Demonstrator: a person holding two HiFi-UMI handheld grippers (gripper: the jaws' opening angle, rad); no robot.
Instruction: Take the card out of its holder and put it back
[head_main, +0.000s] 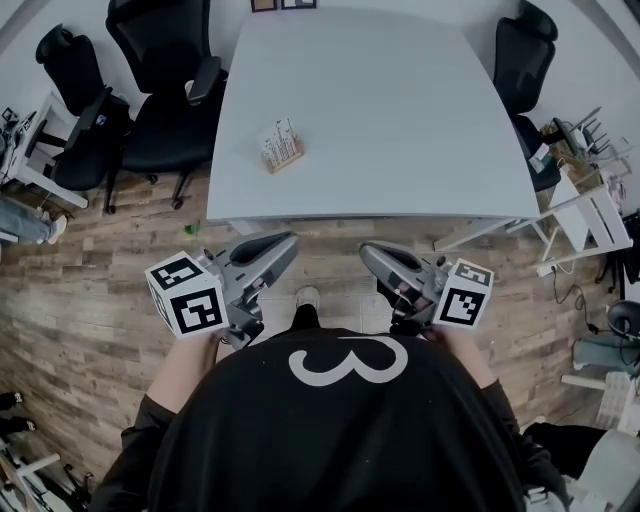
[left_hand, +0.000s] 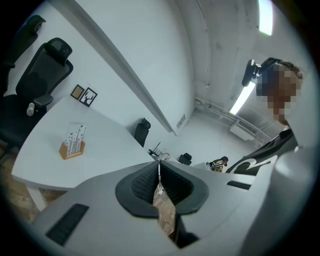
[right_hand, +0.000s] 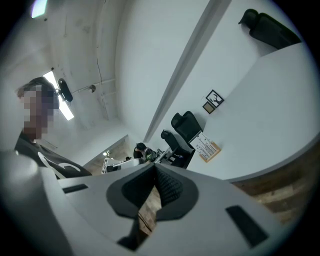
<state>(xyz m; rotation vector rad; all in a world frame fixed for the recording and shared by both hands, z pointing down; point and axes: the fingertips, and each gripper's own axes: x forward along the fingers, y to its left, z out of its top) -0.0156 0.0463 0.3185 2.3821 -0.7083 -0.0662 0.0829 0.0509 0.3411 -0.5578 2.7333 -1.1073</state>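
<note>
While the person is standing on the wooden floor (head_main: 90, 300) short of the white table (head_main: 400, 130), both grippers are hanging close to the black shirt (head_main: 330, 440), well apart from anything on the tabletop.

At the far left, black office chairs (head_main: 150, 90) are crowding the table's left edge. Just right of them, the left gripper (head_main: 288, 241) is pointing toward the table. In the left gripper view its dark ribbed pads (left_hand: 143, 183) are pressing against each other at the tips, clenched on nothing, with only floor showing through the gap lower down.

Further in, on the left part of the table, the card (head_main: 280, 137) is standing upright in its wooden holder (head_main: 286, 158). It is a pale card with small dark marks, and no gripper is touching it. Two small picture frames (head_main: 283, 4) are sitting at the table's far edge.

Right of centre, the right gripper (head_main: 366, 250) is aiming at the table too. Its pads (right_hand: 168, 186) are likewise meeting at the tips and gripping nothing. At the far right, another black chair (head_main: 520, 55) is standing against the table's right side.
</note>
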